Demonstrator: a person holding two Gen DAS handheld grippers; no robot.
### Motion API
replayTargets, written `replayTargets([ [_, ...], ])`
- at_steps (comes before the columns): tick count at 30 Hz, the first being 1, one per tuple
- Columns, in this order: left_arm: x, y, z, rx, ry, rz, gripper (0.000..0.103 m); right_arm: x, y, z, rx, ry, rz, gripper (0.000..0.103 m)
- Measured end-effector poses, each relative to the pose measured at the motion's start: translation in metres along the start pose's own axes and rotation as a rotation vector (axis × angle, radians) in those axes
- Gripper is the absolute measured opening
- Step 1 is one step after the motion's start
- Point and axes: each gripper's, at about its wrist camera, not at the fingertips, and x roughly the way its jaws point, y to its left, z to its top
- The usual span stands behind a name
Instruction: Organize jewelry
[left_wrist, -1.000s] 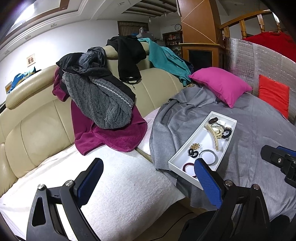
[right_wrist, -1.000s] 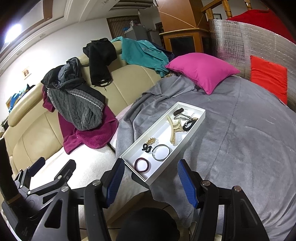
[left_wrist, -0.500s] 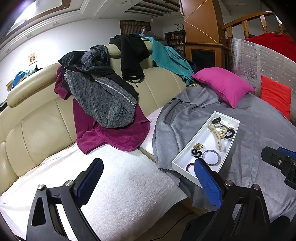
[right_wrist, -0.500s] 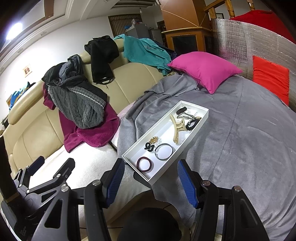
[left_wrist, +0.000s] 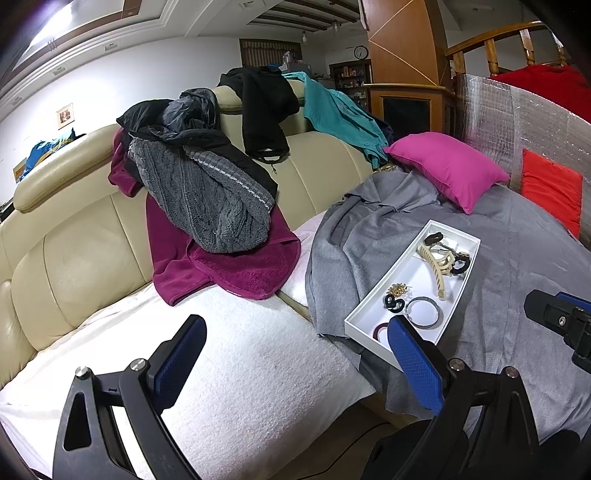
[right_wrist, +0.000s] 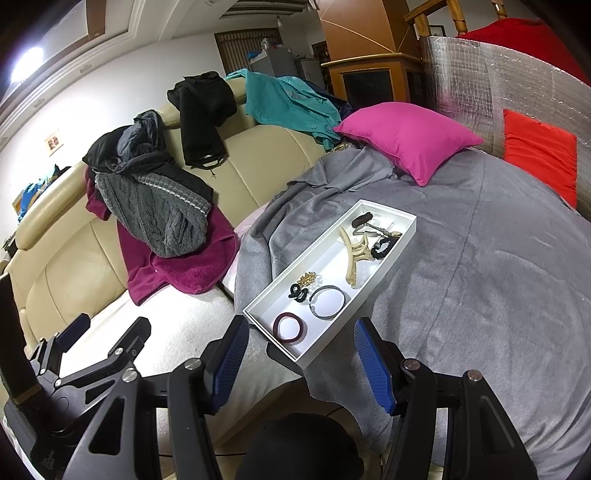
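Both grippers, left (left_wrist: 295, 354) and right (right_wrist: 301, 354), gape wide, holding nothing, slightly nearer than a second ago. Beyond, the white tray (right_wrist: 388, 258) on the grey blanket (right_wrist: 480, 277) holds bangles, claw clip (right_wrist: 355, 254) and hair ties; approach or inspection both fit.

Both cameras sit slightly farther right and lower than a second ago. In the left wrist view the white tray (left_wrist: 373, 302) slides toward the right blue finger pad (left_wrist: 413, 365), which now covers more of the dark red bangle (left_wrist: 380, 329).
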Motion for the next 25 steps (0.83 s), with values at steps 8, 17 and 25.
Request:
replayTargets([
  [8,0.003,0.003,-0.002,0.0,0.006,0.002,0.098,0.002,0.002,0.0,0.001,0.003,0.0,0.064],
  [17,0.009,0.002,-0.001,0.01,0.015,0.015,0.098,0.01,0.001,0.001,0.004,0.012,0.005,0.064],
  [25,0.021,-0.008,0.006,0.016,0.036,-0.002,0.098,0.03,-0.014,0.016,0.016,0.028,0.024,0.064],
])
